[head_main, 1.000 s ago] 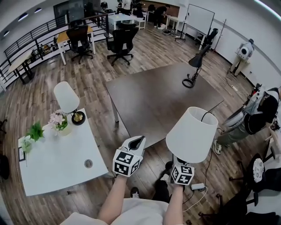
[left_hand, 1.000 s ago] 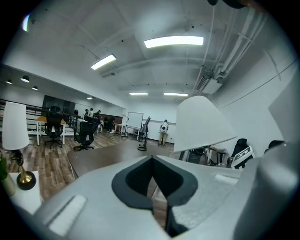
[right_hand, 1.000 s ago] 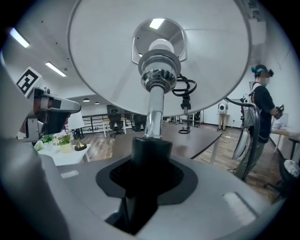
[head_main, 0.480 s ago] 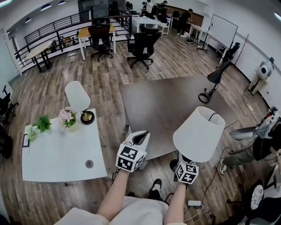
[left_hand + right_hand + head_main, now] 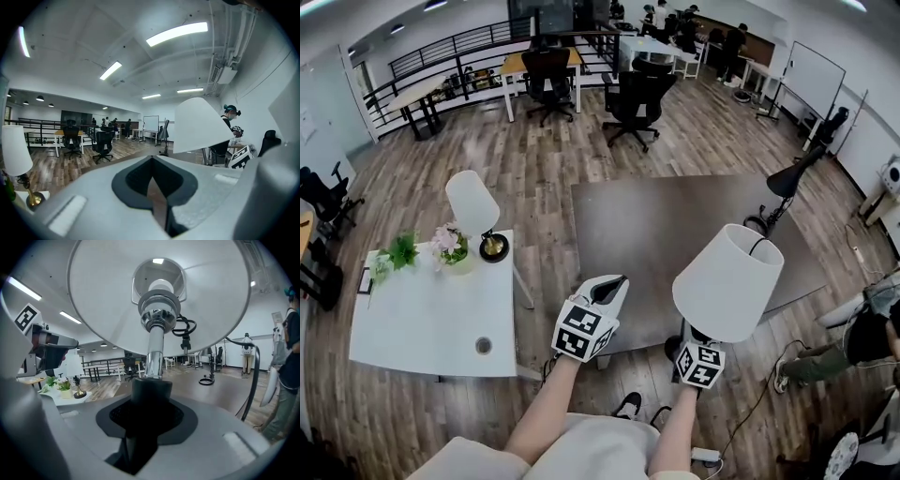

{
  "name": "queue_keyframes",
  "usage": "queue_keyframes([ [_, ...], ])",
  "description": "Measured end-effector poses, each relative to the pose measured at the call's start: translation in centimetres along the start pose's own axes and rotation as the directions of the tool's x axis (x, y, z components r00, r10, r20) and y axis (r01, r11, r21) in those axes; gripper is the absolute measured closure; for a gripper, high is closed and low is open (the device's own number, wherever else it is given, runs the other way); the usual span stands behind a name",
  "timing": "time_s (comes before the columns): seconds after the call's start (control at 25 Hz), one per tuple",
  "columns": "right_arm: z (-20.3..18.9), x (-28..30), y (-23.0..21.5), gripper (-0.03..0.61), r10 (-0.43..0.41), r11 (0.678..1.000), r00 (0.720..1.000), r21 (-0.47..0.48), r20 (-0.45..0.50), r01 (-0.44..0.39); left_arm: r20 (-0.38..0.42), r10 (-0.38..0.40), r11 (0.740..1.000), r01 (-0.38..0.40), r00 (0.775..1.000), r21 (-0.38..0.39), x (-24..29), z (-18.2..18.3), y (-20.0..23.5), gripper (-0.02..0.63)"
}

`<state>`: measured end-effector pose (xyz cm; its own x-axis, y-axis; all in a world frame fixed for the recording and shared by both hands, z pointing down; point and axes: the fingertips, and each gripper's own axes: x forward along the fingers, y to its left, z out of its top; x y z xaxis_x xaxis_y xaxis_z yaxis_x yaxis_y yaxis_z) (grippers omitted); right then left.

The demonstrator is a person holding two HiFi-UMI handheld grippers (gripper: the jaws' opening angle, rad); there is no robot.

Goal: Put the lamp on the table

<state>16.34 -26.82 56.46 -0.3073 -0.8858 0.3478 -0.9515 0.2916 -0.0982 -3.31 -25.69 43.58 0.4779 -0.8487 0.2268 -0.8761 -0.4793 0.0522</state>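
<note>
Head view: lamp [image 5: 727,281] in square-marked right hand-held gripper [image 5: 694,339]

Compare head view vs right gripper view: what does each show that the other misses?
Head view only: the person's forearms and the outside of the white lampshade. Right gripper view only: the bulb inside the shade and the chrome stem clamped in the right gripper. Both: the dark table, the black desk lamp on it, and the white table with a small lamp.
</note>
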Motion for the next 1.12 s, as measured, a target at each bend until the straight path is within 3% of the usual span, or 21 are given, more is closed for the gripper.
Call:
queue_keyframes([
  [0.4, 1.8, 4.5, -5.9, 0.438, 0.057, 0.998, 0.998, -0.012, -0.008, -0.057, -0.032, 0.046, 0.999, -0.046, 0.998, -0.006, 6.1, 0.3, -1.6, 0.613],
  [0.72, 0.5, 5.8, -8.7, 0.439, 0.1, 0.994, 0.994, -0.044, -0.038, -0.102, -0.024, 0.09, 0.994, -0.091, 0.996, -0.056, 8.2, -1.2, -3.2, 0.614],
  [1.12, -1.9, 7.9, -9.9, 0.439, 0.102, 0.994, 0.993, 0.033, -0.058, -0.1, -0.097, 0.067, 0.995, -0.074, 0.993, -0.074, 9.2, -4.4, -3.3, 0.612],
])
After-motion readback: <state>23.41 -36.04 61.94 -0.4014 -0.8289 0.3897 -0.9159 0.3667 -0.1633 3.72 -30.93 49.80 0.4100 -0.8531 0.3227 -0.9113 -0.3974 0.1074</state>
